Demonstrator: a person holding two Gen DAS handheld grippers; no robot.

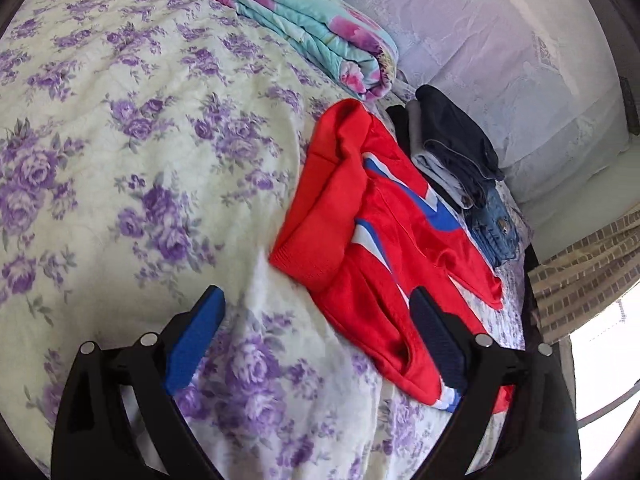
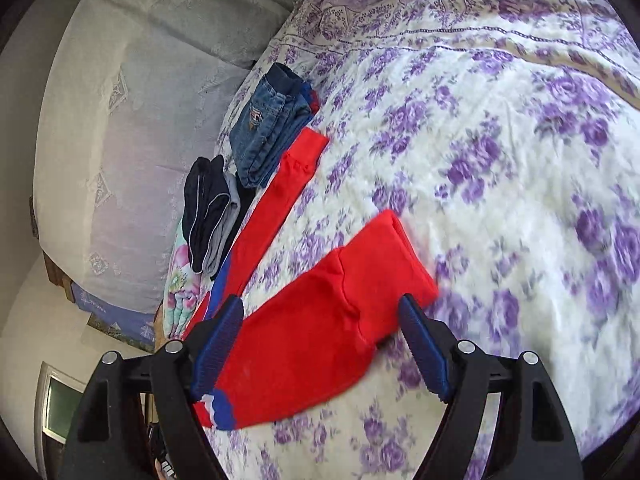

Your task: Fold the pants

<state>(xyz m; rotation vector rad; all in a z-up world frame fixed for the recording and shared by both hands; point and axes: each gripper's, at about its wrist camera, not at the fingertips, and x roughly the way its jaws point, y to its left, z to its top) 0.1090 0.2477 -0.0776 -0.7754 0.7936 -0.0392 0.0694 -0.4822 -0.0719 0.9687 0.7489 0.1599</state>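
Observation:
Red pants point(image 1: 360, 216) with blue and white stripes lie crumpled on the flowered bedspread point(image 1: 140, 140), partly folded over themselves. My left gripper point(image 1: 318, 312) is open and empty just above the bed, with the waist end of the pants at its right finger point(image 1: 436, 332). In the right wrist view the pants point(image 2: 320, 328) spread with one leg running back and one leg across the front. My right gripper point(image 2: 322, 320) is open, its fingers standing either side of the near leg without holding it.
A folded turquoise flowered blanket point(image 1: 320, 28) lies at the back. Stacks of folded dark clothes point(image 1: 456, 140) and jeans point(image 1: 496, 228) sit beside the pants near the bed's edge; they also show in the right wrist view point(image 2: 212, 212), point(image 2: 268, 124). A lace-covered sofa point(image 2: 132, 100) stands beyond.

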